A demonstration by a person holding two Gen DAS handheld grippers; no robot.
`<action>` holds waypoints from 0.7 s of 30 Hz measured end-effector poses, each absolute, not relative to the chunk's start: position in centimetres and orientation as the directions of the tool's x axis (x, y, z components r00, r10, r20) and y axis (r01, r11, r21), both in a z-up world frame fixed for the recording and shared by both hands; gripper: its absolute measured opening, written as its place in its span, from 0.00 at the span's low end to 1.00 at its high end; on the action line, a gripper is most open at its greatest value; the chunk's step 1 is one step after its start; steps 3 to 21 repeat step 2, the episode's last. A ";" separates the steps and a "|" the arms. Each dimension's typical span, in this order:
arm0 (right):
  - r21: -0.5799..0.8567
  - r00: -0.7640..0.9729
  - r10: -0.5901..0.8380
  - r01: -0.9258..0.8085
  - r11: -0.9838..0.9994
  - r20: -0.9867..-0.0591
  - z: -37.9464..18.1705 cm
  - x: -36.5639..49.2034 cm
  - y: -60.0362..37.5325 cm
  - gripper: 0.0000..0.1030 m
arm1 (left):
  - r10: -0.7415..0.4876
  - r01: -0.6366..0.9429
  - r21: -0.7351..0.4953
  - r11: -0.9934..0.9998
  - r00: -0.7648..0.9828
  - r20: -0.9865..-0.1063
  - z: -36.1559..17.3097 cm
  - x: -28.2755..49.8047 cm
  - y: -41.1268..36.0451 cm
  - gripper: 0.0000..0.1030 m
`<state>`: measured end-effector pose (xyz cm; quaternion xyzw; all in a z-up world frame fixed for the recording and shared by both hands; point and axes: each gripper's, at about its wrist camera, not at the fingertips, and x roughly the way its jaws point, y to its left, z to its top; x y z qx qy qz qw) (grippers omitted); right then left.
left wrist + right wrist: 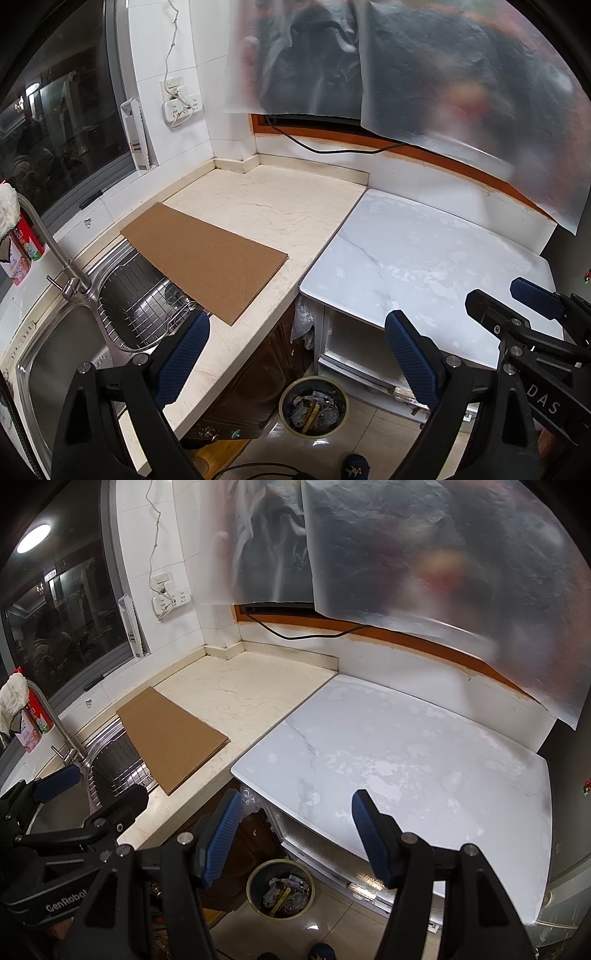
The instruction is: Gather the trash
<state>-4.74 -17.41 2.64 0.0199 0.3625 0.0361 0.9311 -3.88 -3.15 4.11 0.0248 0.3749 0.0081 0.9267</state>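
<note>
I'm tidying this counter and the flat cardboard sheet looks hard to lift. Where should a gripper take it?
Grip the cardboard sheet at its near-left end, which juts past the counter edge over the sink's wire basket. There a finger can slip underneath. Come from the sink side with the open left gripper, one finger above and one below.

- The left wrist view looks steeply down from above the counter (258,206) edge, sink (55,350) at its left.
- The right wrist view sits further right, closer over the white marble top (406,746).
- Both share the cardboard sheet (207,258), the floor bin (314,406) and the window.
</note>
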 end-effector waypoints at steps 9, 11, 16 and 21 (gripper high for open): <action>0.066 0.733 0.084 -0.054 0.996 -0.675 2.6 -4.5 -17.5 0.61 | 0.031 0.007 0.052 0.999 0.719 -0.695 4.1 -3.8 -3.1 0.92; 0.066 0.733 0.084 -0.054 0.996 -0.675 2.6 -4.5 -17.5 0.61 | 0.031 0.007 0.052 0.999 0.719 -0.695 4.1 -3.8 -3.1 0.92; 0.066 0.733 0.084 -0.054 0.996 -0.675 2.6 -4.5 -17.5 0.61 | 0.031 0.007 0.052 0.999 0.719 -0.695 4.1 -3.8 -3.1 0.92; 0.066 0.733 0.084 -0.054 0.996 -0.675 2.6 -4.5 -17.5 0.61 | 0.031 0.007 0.052 0.999 0.719 -0.695 4.1 -3.8 -3.1 0.92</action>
